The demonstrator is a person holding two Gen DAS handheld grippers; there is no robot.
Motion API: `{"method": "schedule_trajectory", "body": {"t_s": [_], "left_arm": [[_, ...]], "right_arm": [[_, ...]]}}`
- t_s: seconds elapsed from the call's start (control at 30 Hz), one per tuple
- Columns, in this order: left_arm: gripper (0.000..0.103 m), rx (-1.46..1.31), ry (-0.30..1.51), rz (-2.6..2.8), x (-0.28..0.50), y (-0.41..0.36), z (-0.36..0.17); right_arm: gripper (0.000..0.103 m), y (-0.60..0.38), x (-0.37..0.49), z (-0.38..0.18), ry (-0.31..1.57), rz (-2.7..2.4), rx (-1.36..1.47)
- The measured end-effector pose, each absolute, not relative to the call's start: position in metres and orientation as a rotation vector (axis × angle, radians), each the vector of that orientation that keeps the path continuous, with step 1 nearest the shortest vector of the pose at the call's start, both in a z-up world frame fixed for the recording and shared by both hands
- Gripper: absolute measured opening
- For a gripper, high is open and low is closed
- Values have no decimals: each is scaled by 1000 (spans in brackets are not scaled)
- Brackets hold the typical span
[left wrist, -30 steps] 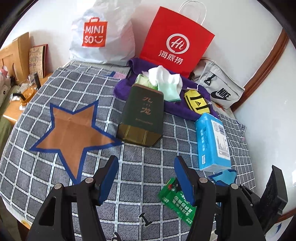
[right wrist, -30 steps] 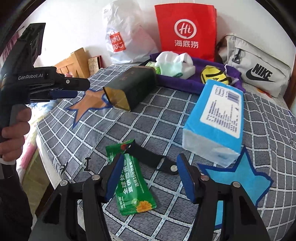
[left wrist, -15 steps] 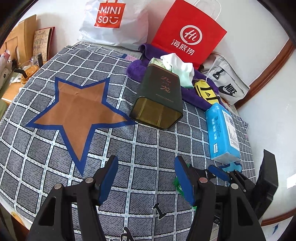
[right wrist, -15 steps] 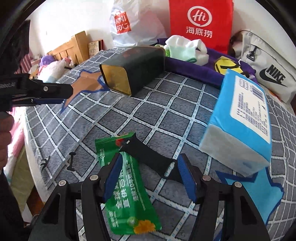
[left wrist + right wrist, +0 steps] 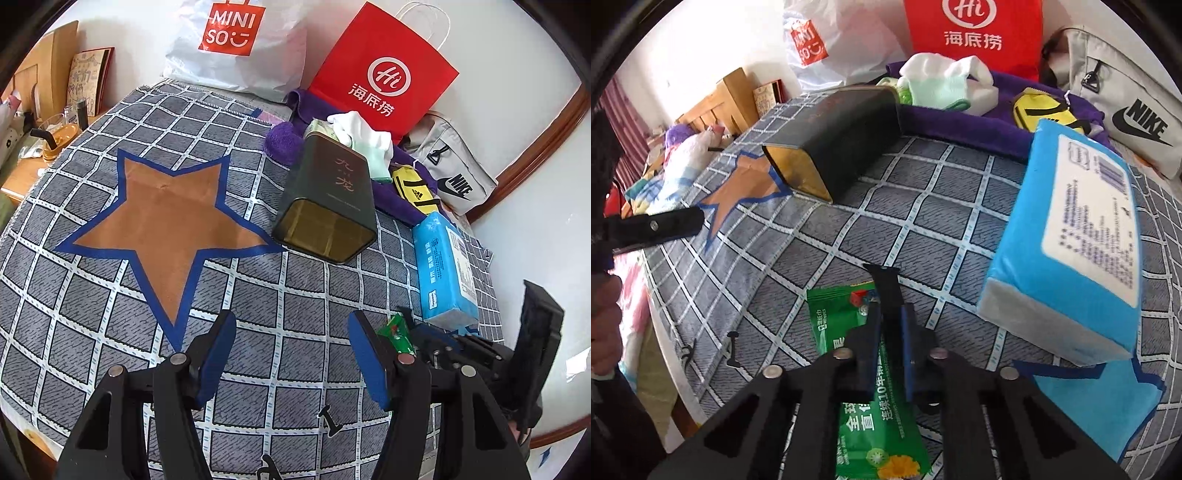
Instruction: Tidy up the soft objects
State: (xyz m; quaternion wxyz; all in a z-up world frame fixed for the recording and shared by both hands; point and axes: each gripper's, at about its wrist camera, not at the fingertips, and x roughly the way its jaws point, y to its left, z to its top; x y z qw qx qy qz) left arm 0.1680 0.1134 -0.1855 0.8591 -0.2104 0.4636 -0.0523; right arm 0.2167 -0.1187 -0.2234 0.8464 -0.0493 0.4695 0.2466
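The right tongs are seen at the bottom centre of the right wrist view, their blue pads having just been closing, and they are now clamped on a black strap that stands up between them. Under the strap a green wet-wipe packet lies flat on the grey checked cloth of the tabletop. To the right of the frame a blue tissue pack is set, one end lying over a blue star printed on the cloth.

In the left wrist view the left tongs are held about half open at the bottom of the frame, above the cloth, with nothing between the pads. Just beyond them an orange star with a blue border is printed.

At the centre of that frame a dark green tin is laid on its side, its open mouth turned toward the camera; its gold inside looks empty. Behind it, a purple towel is spread, and on it are piled a white-and-mint sock, a green packet partly hidden, and a yellow Adidas pouch.

Against the wall at the top are leaned a white Miniso plastic bag, a red paper bag and a grey Nike bag; what is in them cannot be told
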Motion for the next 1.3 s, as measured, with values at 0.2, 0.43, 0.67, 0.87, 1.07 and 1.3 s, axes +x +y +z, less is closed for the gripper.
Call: {"method": "schedule_trajectory", "body": {"t_s": [0.2, 0.43, 0.67, 0.87, 1.07, 1.3], "left_arm": [[61, -472, 986, -117, 169, 116, -190], [61, -465, 990, -116, 166, 114, -189], [61, -400, 1023, -119, 165, 95, -192], [61, -366, 1071, -150, 164, 66, -204], [61, -328, 1129, -208, 161, 32, -214], [61, -246, 1166, -235, 158, -6, -216]], "right_arm": [[7, -118, 216, -222, 991, 486, -147], [7, -118, 222, -233, 972, 426, -213], [3, -132, 209, -223, 939, 447, -138], [3, -150, 179, -214, 904, 449, -100], [3, -186, 161, -213, 884, 407, -45], [3, -225, 154, -223, 882, 292, 1]]}}
